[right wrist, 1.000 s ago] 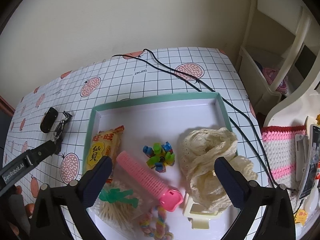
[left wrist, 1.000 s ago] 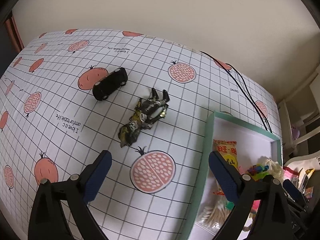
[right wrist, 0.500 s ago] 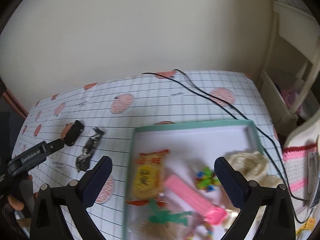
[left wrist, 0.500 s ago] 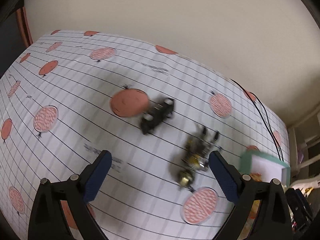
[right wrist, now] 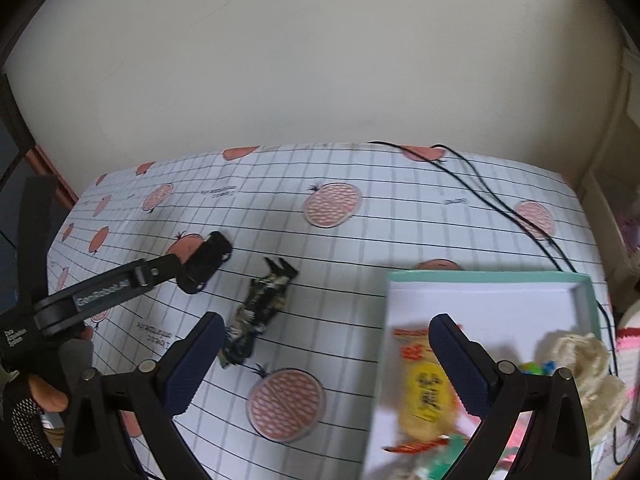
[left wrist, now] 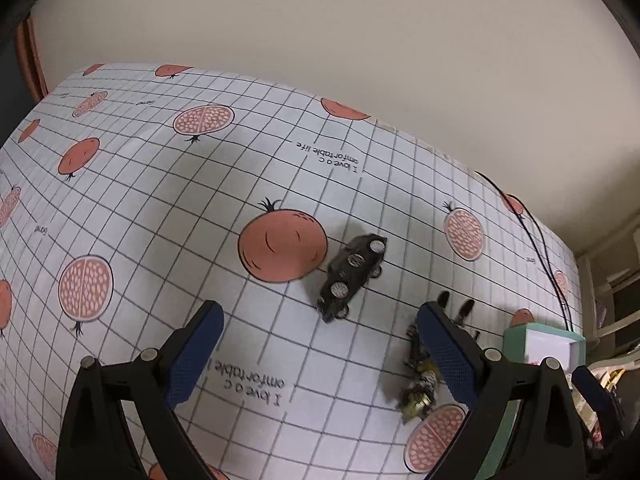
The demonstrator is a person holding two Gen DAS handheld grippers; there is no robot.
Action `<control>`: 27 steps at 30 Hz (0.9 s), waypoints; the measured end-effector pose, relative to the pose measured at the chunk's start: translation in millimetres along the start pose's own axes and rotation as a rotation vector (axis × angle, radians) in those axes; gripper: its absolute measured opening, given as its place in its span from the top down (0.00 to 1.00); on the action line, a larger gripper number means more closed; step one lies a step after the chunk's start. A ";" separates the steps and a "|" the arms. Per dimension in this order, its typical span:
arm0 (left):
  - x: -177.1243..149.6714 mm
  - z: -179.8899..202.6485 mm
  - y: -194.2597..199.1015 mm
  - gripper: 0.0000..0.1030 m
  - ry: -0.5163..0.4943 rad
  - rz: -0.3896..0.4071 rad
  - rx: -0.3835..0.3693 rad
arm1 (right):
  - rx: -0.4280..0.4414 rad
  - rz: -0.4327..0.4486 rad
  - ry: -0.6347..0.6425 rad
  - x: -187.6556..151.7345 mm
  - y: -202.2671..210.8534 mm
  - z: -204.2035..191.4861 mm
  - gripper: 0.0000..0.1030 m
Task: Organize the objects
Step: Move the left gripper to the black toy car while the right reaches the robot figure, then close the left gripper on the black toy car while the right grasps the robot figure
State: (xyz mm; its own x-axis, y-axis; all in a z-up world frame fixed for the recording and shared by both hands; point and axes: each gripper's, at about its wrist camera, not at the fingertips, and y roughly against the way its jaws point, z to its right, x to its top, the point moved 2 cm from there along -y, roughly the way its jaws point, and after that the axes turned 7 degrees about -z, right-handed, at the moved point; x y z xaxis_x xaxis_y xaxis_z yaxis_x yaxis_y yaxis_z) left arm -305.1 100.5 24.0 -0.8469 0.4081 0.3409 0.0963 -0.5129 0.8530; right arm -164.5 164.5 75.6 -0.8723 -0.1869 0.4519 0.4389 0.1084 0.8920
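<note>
A black toy car [left wrist: 352, 276] lies on the pomegranate-print tablecloth, its silver wheels facing the left wrist camera. My left gripper [left wrist: 320, 312] is open just short of it, with nothing between its fingers. A black and gold toy figure [left wrist: 420, 388] lies to the right, partly hidden behind the right finger. In the right wrist view the car [right wrist: 208, 258] sits at the tip of the left gripper's finger [right wrist: 112, 296], and the figure [right wrist: 260, 312] lies beside it. My right gripper [right wrist: 326, 320] is open and empty over the tray's left edge.
A mint-rimmed white tray [right wrist: 480, 276] on the right holds a yellow snack packet [right wrist: 424, 384], a cream cloth [right wrist: 580, 364] and small blurred items. Black cables [right wrist: 500, 208] run along the back right. A gloved hand [right wrist: 32, 392] holds the left gripper. A wall stands behind the table.
My left gripper has swung left and closer, so the car now sits between its fingers' line instead of the figure. The right gripper has shifted left from over the tray's middle to its left edge.
</note>
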 end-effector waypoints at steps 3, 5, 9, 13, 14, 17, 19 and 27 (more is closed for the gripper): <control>5.2 -5.0 -6.6 0.05 0.002 -0.005 0.003 | -0.004 -0.011 0.027 4.5 -10.3 -13.6 0.00; 7.7 -8.1 -12.1 0.05 0.002 -0.018 -0.015 | -0.009 -0.020 0.046 5.7 -17.5 -19.9 0.00; 12.6 -9.8 -19.1 0.05 -0.010 -0.020 -0.017 | -0.002 -0.053 0.050 5.6 -36.5 -28.7 0.00; 16.5 -3.4 -25.3 0.05 -0.053 -0.016 -0.023 | -0.010 -0.077 0.064 5.1 -53.5 -36.0 0.00; 17.3 -1.7 -26.7 0.05 -0.060 -0.017 -0.023 | -0.012 -0.086 0.065 4.7 -58.3 -37.6 0.00; 19.1 1.8 -33.2 0.06 -0.076 -0.021 -0.026 | -0.005 -0.100 0.063 4.5 -66.9 -39.9 0.00; 19.4 2.4 -37.8 0.06 -0.079 -0.024 -0.024 | 0.000 -0.111 0.058 4.6 -72.6 -40.3 0.00; 19.4 5.3 -49.4 0.15 -0.098 -0.028 -0.026 | 0.007 -0.144 0.038 4.3 -91.6 -40.2 0.00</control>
State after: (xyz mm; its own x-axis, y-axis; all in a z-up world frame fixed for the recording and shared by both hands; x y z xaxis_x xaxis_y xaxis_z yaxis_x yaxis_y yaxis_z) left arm -323.5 137.8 -9.5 -0.7940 0.4937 0.3548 0.0583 -0.5191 0.8527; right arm -199.8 114.5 -3.6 -0.9172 -0.2379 0.3197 0.3083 0.0847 0.9475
